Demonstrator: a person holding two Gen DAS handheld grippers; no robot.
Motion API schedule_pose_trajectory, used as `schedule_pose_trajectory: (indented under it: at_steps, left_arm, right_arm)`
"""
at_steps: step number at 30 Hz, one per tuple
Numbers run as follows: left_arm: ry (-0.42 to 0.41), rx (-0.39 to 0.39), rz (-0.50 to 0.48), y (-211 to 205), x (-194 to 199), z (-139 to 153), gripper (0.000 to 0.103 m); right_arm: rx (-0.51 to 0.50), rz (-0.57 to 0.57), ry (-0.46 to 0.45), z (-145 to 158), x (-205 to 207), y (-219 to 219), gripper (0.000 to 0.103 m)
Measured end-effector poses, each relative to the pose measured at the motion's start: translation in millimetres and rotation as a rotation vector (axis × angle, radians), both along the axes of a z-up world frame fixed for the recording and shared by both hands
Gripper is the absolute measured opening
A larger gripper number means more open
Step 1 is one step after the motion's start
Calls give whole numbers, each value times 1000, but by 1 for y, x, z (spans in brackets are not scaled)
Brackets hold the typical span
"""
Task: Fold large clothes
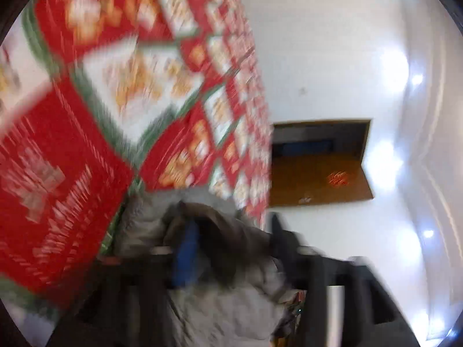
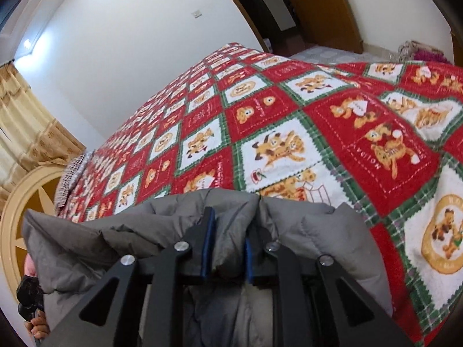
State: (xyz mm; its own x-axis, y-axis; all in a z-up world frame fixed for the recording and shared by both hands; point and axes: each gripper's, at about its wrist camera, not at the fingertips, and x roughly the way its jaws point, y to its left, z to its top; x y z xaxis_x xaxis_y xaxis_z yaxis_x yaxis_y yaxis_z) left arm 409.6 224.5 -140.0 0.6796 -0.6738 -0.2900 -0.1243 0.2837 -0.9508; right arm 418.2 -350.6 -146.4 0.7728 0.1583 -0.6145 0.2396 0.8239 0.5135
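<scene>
One grey quilted jacket point(image 2: 179, 228), puffy and creased. Bunched between the pads of the right gripper point(image 2: 227, 248), clenched on it. Left gripper point(image 1: 231, 248) too blurred to tell.

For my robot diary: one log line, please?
garment: grey puffer jacket on bed | right gripper: shut on jacket | left gripper: open, blurred

A red, white and green patchwork bedspread point(image 2: 289, 133) fills the middle. A beige curtain point(image 2: 26, 127) hangs at far left, a brown wooden door point(image 2: 321, 8) at upper right.
</scene>
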Motion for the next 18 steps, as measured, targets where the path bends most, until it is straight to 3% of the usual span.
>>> schedule_pose_trajectory:
  at_steps: [1,3,5,6,8,10,11,12,14,18]
  left_arm:
    - [-23,66,54,9,-7,16,99]
    - [-76,183,143,27,-24,53,100]
    - [-81,225,140,34,-30,75,100]
    - [-68,306,124,32,-34,92,100]
    - [-78,500,82,12,-37,118,100]
    - [-121,683,31,-18,-42,134,100]
    - [-161,778,-7,-43,-44,143,100]
    - [-205,826,-45,-65,-46,146,100]
    - [-267,849,-112,-103,-47,138,100]
    - [-288,897,-254,-189,-39,116,100]
  right_arm:
    - [-1,2,-2,0,1,2,23]
    - [-1,13,2,6,0,4,29]
    - [23,28,-1,21,-5,1,43]
    - [47,27,-33,33,-13,-2,48]
    - [38,9,-114,63,-32,-5,82]
    - [-45,0,-202,98,-58,-3,90]
    - [-105,0,-243,117,-70,2,90]
    - [-162,5,-272,132,-80,9,90]
    - [-269,100,-300,159,-89,39,70]
    - [-363,329,-164,154,-61,117,42]
